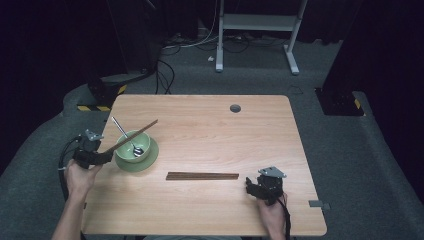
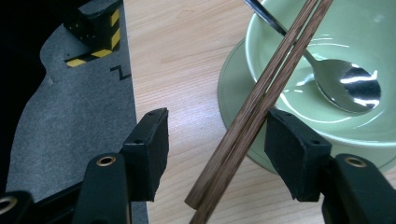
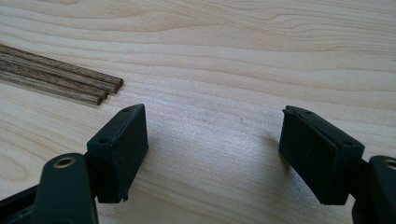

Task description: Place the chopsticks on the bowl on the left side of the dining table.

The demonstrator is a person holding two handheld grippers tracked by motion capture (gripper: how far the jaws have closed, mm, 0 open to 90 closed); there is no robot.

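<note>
Near the desk's (image 1: 200,215) front edge, the right tongs (image 1: 256,188) gape, released over bare wood. Just left lies one bundle of chopsticks (image 1: 202,176), three tips countable. At the left edge, the left tongs (image 2: 217,147) stand spread around two chopsticks (image 2: 261,100), not pressing them; these lean over one green bowl (image 1: 131,142) on one saucer (image 1: 150,159), holding one spoon (image 2: 345,84). Beyond, open desk runs wide.
</note>
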